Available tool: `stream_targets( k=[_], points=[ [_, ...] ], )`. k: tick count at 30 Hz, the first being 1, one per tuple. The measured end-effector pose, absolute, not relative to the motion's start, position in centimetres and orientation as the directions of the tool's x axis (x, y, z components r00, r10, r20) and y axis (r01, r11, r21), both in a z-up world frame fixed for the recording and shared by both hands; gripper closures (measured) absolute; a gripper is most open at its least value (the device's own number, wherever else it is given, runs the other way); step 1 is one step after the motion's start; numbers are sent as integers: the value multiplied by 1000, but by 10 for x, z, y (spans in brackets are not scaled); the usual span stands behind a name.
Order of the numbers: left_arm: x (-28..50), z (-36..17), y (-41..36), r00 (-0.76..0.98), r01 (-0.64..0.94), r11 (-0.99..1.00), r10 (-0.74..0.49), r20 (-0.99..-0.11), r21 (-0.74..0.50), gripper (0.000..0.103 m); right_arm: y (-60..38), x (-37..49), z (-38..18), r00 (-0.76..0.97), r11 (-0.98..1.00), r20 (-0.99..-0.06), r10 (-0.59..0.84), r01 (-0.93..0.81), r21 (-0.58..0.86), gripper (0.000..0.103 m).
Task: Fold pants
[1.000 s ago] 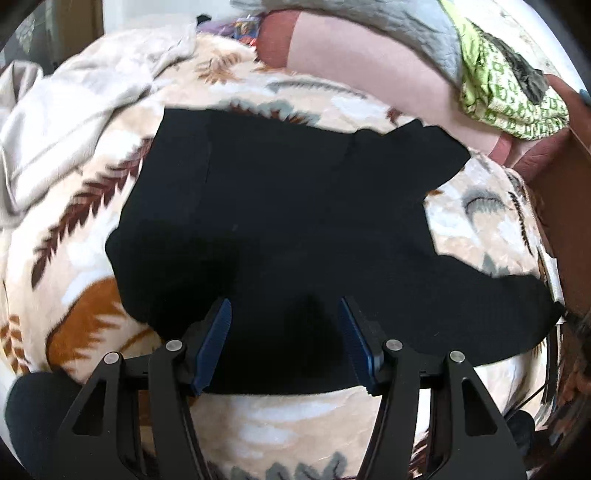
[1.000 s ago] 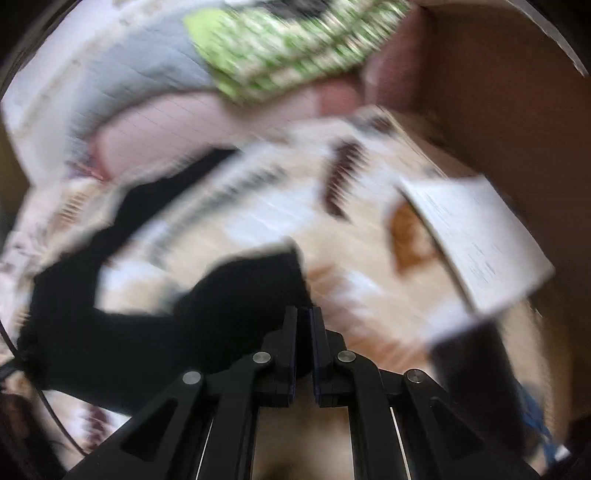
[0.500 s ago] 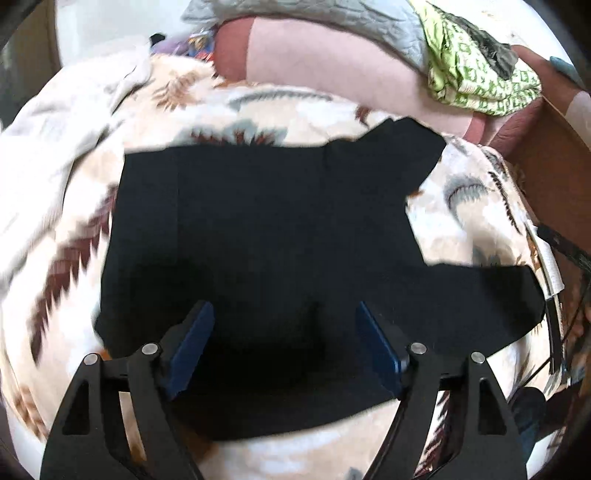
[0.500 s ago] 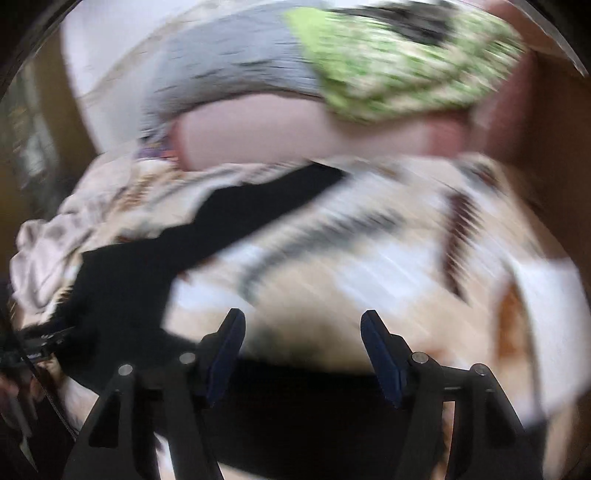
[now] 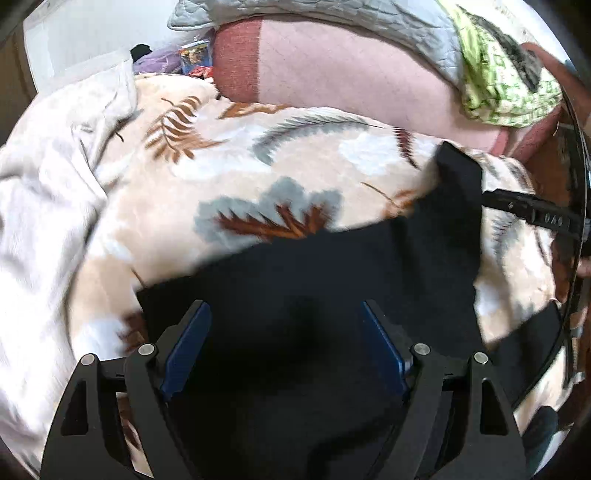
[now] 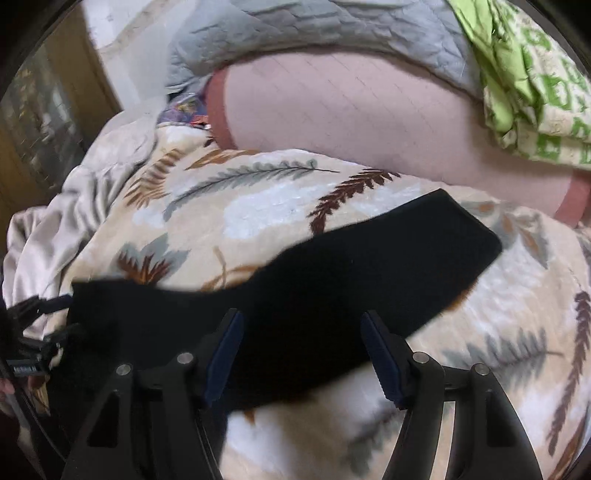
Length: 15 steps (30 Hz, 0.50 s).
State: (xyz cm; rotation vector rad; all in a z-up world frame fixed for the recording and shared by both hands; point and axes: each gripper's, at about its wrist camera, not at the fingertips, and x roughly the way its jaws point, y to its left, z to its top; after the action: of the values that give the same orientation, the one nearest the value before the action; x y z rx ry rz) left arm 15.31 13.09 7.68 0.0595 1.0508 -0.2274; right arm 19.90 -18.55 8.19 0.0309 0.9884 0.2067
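The black pants point(image 5: 314, 280) lie flat on a leaf-patterned blanket point(image 5: 258, 177). One leg point(image 6: 424, 240) runs up to the right and ends near the pink pillow. My left gripper point(image 5: 286, 332) hovers over the broad dark part, open, with only cloth showing below its blue pads point(image 5: 186, 347). My right gripper point(image 6: 301, 350) hangs over the leg's lower stretch, open, with nothing pinched between its pads point(image 6: 382, 358). The right gripper's body point(image 5: 528, 212) shows at the right edge of the left wrist view.
A pink pillow point(image 6: 351, 110), a grey quilt point(image 6: 295, 29) and a green patterned cloth point(image 6: 528, 85) are piled at the bed's head. A crumpled pale sheet point(image 5: 48, 177) lies on the left. A brown board point(image 5: 554, 173) borders the bed on the right.
The right gripper went from shut to open and swept left from the leg's end to its middle. The left gripper widened and shifted; the pants now sit lower and to the right in its view.
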Motion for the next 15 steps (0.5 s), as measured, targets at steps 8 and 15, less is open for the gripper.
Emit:
stream_targets(
  k=[8,15],
  points=[
    [200,71,126,450,283,959,-150,-880,-19,21,-186,261,65,493,980,-861,122,79,184,23],
    [212,48,97,436,451,883,-88,-896,133,21,-181,294,35,371,984,-928,30,151,92,49]
  ],
)
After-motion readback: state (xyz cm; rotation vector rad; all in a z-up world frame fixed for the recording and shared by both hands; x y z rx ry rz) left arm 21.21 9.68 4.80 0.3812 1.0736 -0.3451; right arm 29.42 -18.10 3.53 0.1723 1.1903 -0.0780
